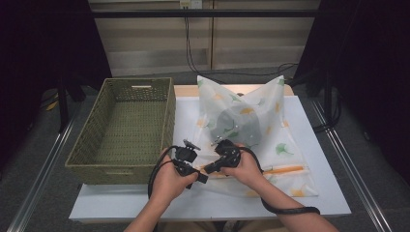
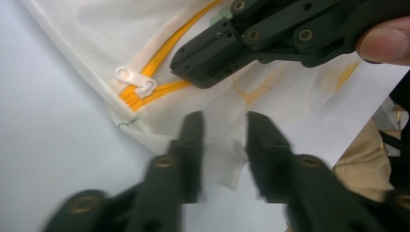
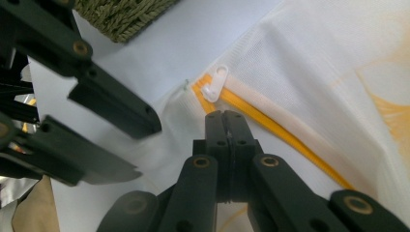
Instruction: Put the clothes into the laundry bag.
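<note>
Your white mesh laundry bag with the green and orange leaf print lies at the centre right of the high view on the white table top, with a dark rounded thing showing through its fabric in the middle and its two upper corners standing up. The bag's orange zipper runs along the near edge, toward the lower right of that view. Your left gripper sits just below the middle of the high view, beside the near right corner of the olive woven basket, which fills the left half of the table. In the left gripper view its jaws stand apart, and the loose corner of the mesh bag lies between them without being pressed; the pads are not clamped on it. Your right gripper sits just beside the left one, over the bag's near left corner. In the right gripper view its two black jaws are pressed together, flat against each other, with their tips on the fabric just below the white plastic zipper pull, which lies at the end of the orange zipper in the upper middle of that view. Whether any mesh is pinched between those closed tips you cannot tell from here. The pull itself lies free of both grippers.
</note>
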A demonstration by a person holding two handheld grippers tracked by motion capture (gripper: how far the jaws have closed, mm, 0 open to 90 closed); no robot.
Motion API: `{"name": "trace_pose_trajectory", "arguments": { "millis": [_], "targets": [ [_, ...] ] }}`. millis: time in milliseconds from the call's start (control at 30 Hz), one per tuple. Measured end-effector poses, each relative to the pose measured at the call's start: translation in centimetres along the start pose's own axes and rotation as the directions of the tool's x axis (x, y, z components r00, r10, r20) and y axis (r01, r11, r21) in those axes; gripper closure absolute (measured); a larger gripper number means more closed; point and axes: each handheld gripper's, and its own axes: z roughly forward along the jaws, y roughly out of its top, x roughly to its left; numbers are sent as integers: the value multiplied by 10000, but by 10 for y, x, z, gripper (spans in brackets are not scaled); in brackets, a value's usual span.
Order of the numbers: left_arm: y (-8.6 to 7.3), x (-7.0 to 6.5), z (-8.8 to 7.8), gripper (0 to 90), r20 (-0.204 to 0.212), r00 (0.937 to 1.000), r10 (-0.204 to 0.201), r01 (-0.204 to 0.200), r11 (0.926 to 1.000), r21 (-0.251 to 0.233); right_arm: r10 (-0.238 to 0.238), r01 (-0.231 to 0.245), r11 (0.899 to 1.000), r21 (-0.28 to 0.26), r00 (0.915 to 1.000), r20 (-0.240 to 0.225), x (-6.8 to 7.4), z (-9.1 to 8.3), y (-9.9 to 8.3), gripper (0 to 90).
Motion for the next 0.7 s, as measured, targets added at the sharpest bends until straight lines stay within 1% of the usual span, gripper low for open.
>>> {"name": "trace_pose_trajectory", "arguments": {
  "millis": [67,100,133,200,233,267,300,333,433,467,500,533,567,600,633,700],
  "targets": [
    [0,0,-2,577,58,10000,-80,80,10000,-57,25,-25,10000,-40,10000,-42,-1,-3,-1,900],
    [1,1,-3,536,45,9998,-194,195,9997,-152,-9,9,10000,18,10000,64,-1,-4,-2,900],
    [1,2,-5,496,-85,9994,-334,331,9988,-359,-66,66,10000,24,10000,34,-2,-4,-3,900],
    [1,3,-6,469,-205,9991,-380,371,9985,-410,-50,50,10000,57,10000,81,-1,-6,-4,900],
    [1,3,-6,440,-205,9991,-380,371,9985,-410,-17,17,10000,58,9999,136,-1,-7,-5,900],
    [1,3,-6,440,-249,9987,-448,437,9980,-464,-17,17,10000,58,9999,136,-1,-7,-5,900],
    [1,4,-7,411,-260,9978,-608,595,9971,-478,-80,78,9999,94,9997,209,-2,-10,-7,900],
    [1,5,-6,395,-432,9965,-716,696,9965,-470,-43,42,10000,48,9998,201,-3,-12,-8,900],
    [1,6,-3,361,-553,9957,-743,719,9964,-444,84,-82,9999,-67,9997,215,-4,-19,-10,900],
    [1,5,-2,354,-612,9954,-740,715,9965,-430,51,-48,9999,-151,9998,191,-4,-20,-11,900],
    [1,6,0,354,-588,9950,-808,784,9960,-425,51,-48,9999,-151,9998,191,-4,-20,-11,900],
    [2,6,4,338,-730,9932,-906,873,9951,-474,107,-103,9998,-157,9996,250,-4,-24,-11,900],
    [2,7,5,331,-756,9936,-843,816,9959,-378,52,-48,9998,-190,9997,231,-4,-25,-12,900],
    [2,7,6,334,-673,9932,-945,926,9952,-305,57,-52,9997,-226,9997,241,-5,-26,-12,900],
    [2,8,7,332,-621,9943,-871,858,9960,-230,113,-106,9996,-252,9996,270,-5,-28,-12,900],
    [3,8,11,313,-629,9934,-962,941,9949,-360,55,-46,9995,-305,9996,266,-5,-30,-12,900]
  ]
}}
